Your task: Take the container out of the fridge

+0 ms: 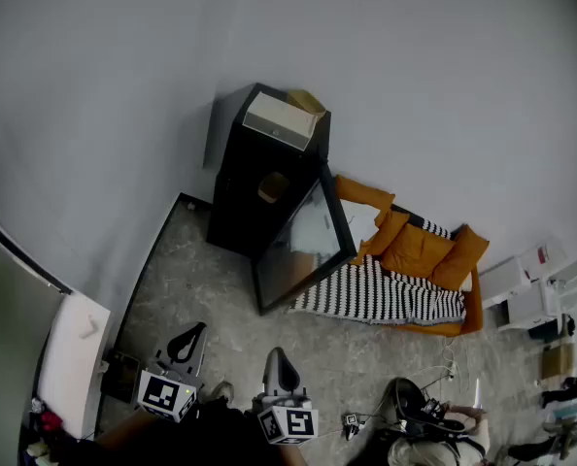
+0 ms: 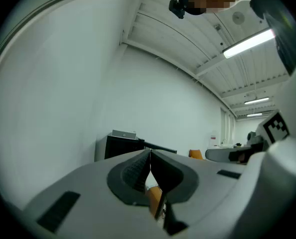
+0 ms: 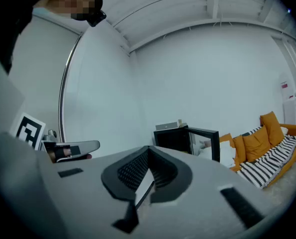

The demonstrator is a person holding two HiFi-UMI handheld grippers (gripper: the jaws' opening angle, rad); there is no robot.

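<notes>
Currently approach step: fridge [image 1: 238, 178] at 12 o'clock, well apart from both tools, door [image 1: 308, 246] open. Tan shape inside, probably the container [image 1: 272, 187]. Both left tool [image 1: 193, 333] and right tool [image 1: 277, 357] pressed together, empty. Next: close in, spread one tool.

The fridge [image 1: 242, 187] is a tall black cabinet standing upright on the floor against the pale wall. Its glass-paned door [image 1: 305, 244] hangs wide open, swung out to the right. Inside, on an upper level, sits the container [image 1: 272, 187], a small tan shape too distant to make out in detail.
</notes>
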